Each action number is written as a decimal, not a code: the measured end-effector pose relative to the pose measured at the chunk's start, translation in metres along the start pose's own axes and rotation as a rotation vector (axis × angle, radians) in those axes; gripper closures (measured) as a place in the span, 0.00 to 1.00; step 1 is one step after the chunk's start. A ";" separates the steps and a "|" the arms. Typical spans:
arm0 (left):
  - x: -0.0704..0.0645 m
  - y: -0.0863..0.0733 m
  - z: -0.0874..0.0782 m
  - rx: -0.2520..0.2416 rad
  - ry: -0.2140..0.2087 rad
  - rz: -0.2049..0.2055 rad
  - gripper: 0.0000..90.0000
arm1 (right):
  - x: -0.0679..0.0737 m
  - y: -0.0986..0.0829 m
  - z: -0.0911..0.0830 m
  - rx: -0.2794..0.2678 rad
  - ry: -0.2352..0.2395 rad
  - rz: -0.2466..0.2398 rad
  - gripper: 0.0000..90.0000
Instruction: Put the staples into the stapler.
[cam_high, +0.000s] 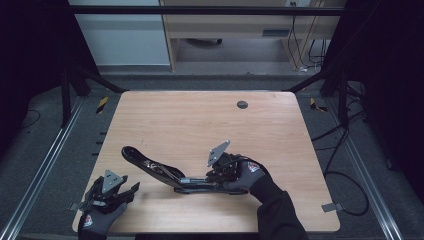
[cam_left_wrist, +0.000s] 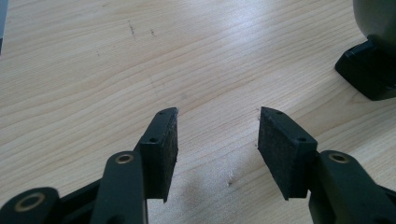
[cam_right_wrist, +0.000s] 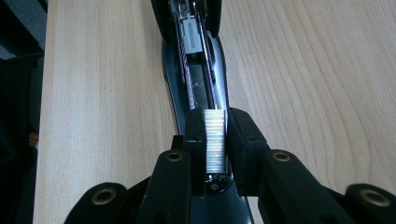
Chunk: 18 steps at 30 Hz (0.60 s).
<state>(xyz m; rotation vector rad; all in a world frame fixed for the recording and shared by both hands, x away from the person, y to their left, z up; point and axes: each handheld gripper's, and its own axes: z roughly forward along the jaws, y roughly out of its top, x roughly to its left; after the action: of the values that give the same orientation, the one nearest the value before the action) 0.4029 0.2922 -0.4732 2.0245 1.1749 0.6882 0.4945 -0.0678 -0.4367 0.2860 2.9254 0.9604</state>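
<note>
Near the front edge of the table (cam_high: 200, 110), toward the middle: a black stapler (cam_high: 165, 172), opened out flat, top arm lying toward the left edge. At its right end, the right gripper (cam_right_wrist: 215, 135), jaws drawn narrow on a strip of staples (cam_right_wrist: 214, 140), held right over the open metal channel (cam_right_wrist: 196, 70). By the front left corner, well apart from the stapler: the left gripper (cam_left_wrist: 217, 140), jaws spread wide, gripping nothing, bare wood between the pads (cam_left_wrist: 166, 149).
</note>
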 end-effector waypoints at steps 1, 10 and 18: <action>0.000 0.000 0.000 0.000 0.000 0.000 0.53 | 0.001 0.000 0.000 -0.002 -0.001 0.002 0.87; 0.000 0.000 0.000 0.001 0.001 0.001 0.53 | 0.003 0.002 -0.002 -0.024 -0.016 -0.013 0.87; 0.000 0.000 0.000 0.000 0.001 0.000 0.53 | 0.002 -0.001 0.003 -0.018 -0.015 -0.005 0.87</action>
<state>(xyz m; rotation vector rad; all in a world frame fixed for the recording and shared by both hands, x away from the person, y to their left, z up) 0.4028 0.2921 -0.4731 2.0244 1.1749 0.6896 0.4926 -0.0663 -0.4395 0.2843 2.9007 0.9796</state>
